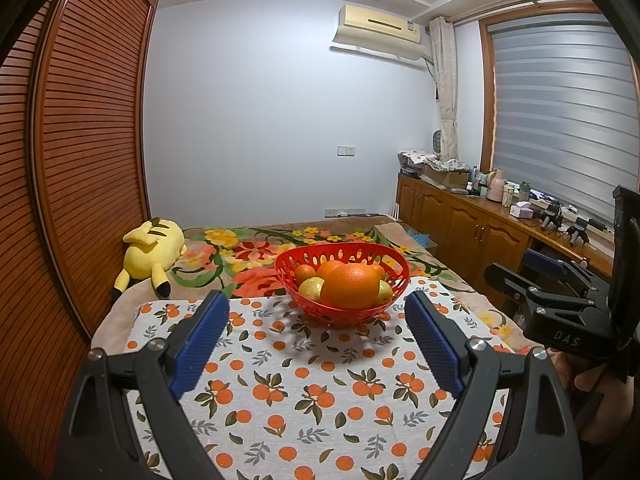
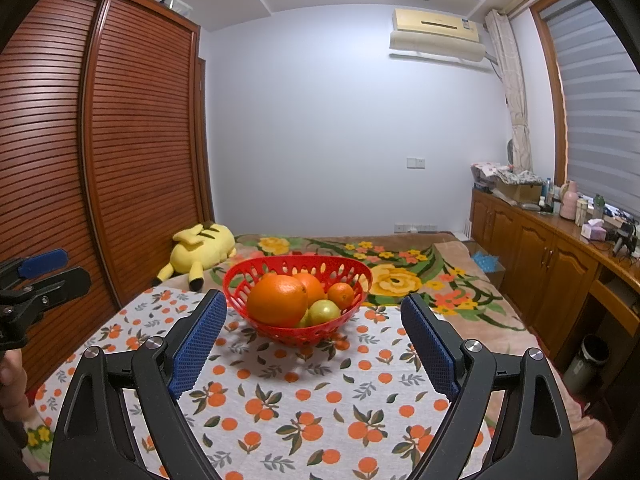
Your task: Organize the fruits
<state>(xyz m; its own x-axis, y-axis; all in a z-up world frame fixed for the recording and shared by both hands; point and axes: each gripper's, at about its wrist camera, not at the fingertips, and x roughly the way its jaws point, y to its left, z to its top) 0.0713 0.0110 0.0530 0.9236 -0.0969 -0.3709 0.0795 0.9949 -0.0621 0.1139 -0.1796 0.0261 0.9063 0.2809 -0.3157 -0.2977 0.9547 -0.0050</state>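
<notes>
A bed covered by a floral blanket (image 1: 256, 252) fills the middle of the room, with a louvred wooden wardrobe (image 1: 80, 160) along its left side and a low wooden cabinet (image 1: 460, 216) under the window to the right. Over the near part of the bed lies a white cloth printed with oranges (image 1: 304, 392). At the far edge of that cloth stands a red perforated plastic basket (image 1: 344, 314). Inside it, a large orange (image 1: 350, 286) sits at the front, smaller oranges behind it, and yellow-green citrus fruits (image 1: 311, 289) low at the sides. A yellow plush toy (image 1: 152, 250) lies by the wardrobe.

The left gripper (image 1: 316, 316) hovers over the cloth, jaws spread wide with nothing between the blue pads. The right gripper (image 2: 314, 316) is likewise released and empty, short of the basket.
</notes>
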